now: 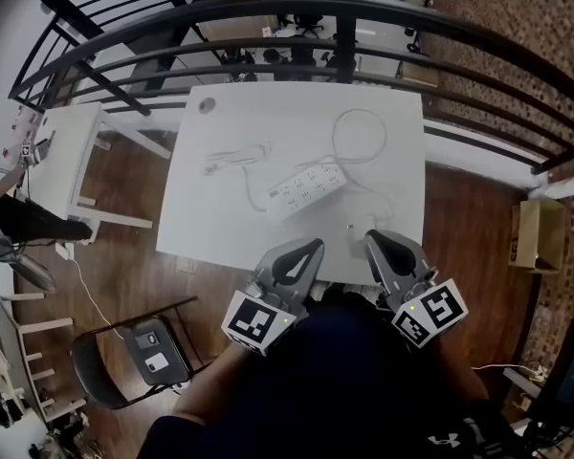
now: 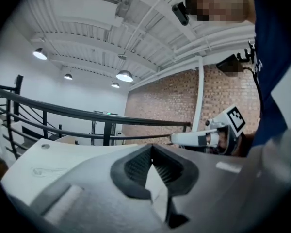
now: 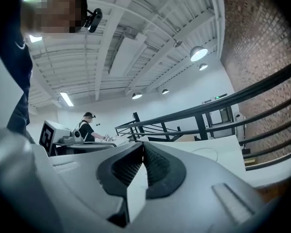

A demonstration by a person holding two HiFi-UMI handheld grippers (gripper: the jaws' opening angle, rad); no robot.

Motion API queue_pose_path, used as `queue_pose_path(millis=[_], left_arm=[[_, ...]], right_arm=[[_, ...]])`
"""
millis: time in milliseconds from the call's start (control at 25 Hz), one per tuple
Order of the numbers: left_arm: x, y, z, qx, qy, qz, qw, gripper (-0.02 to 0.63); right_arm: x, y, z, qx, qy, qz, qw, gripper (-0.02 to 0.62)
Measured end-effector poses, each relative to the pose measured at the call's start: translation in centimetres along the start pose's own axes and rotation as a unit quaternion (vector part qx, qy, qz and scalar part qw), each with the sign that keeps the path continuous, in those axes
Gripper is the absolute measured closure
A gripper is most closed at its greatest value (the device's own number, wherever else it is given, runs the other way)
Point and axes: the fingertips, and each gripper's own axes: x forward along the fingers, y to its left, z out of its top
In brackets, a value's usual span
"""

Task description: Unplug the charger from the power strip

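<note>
Left claw [image 1: 314, 247], right claw [image 1: 373, 239] pressed together (both empty), at table [image 1: 220, 228] near edge; power strip [image 1: 306, 191] well apart

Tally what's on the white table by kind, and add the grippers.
Power strip: 1
Cables: 2, left cable and looped cable
Grippers: 2, left gripper and right gripper, both shut, empty
Total: 5

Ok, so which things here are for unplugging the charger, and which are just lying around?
For the job:
power strip
white charger cable, lying left of the strip
left gripper and right gripper, both shut and empty

Just lying about:
black chair
white side table
cardboard box
black railing
</note>
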Motion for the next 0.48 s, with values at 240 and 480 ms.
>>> queue_pose_path(millis=[240,480], left_arm=[[-0.5,-0.4,-0.6,-0.005,0.008,-0.011,0.9999,0.6],[-1.1,0.2,-0.3,-0.005,0.015,-0.015,0.9998,0.6]], right_arm=[[0.3,1.2,-1.4,-0.02,0.015,-0.001,1.0,0.584],[0.7,1.8,-1.3,-0.026,0.013,-0.01,1.0,0.584]])
